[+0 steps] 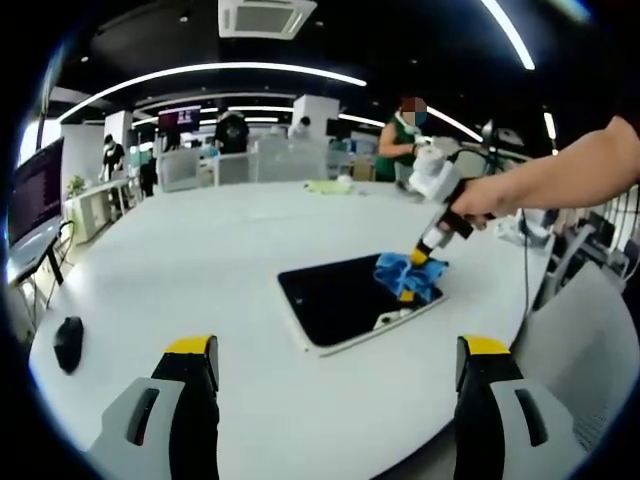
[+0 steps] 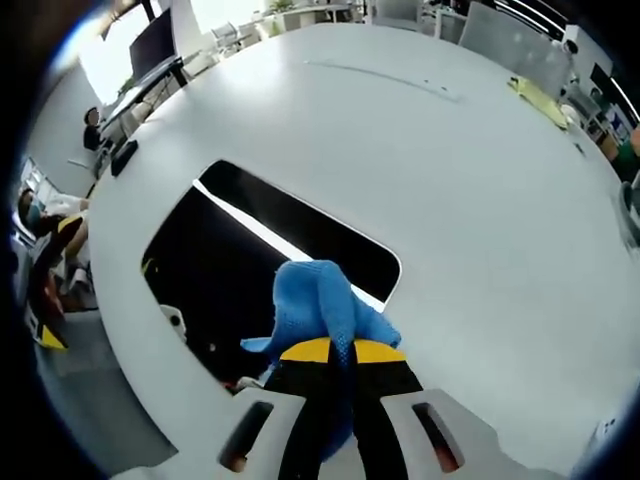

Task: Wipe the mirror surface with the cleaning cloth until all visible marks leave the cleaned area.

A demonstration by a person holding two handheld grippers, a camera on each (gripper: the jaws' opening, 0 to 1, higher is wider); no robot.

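Note:
A dark rectangular mirror (image 1: 340,300) with a white rim lies flat on the white table (image 1: 200,270). In the left gripper view my right gripper (image 1: 412,278) comes in from the right, held by a hand, shut on a blue cleaning cloth (image 1: 410,272) that rests on the mirror's right end. My left gripper (image 1: 338,365) stands open near the table's front edge, well short of the mirror, with nothing between its fingers. In the right gripper view the right gripper (image 2: 340,352) pinches the blue cloth (image 2: 318,305) over the mirror (image 2: 240,250), which reflects ceiling lights.
A black computer mouse (image 1: 68,342) lies at the table's left edge. A yellow-green sheet (image 1: 328,186) lies at the far side. Chairs, desks and several people stand beyond the table. A monitor (image 1: 36,190) stands at far left.

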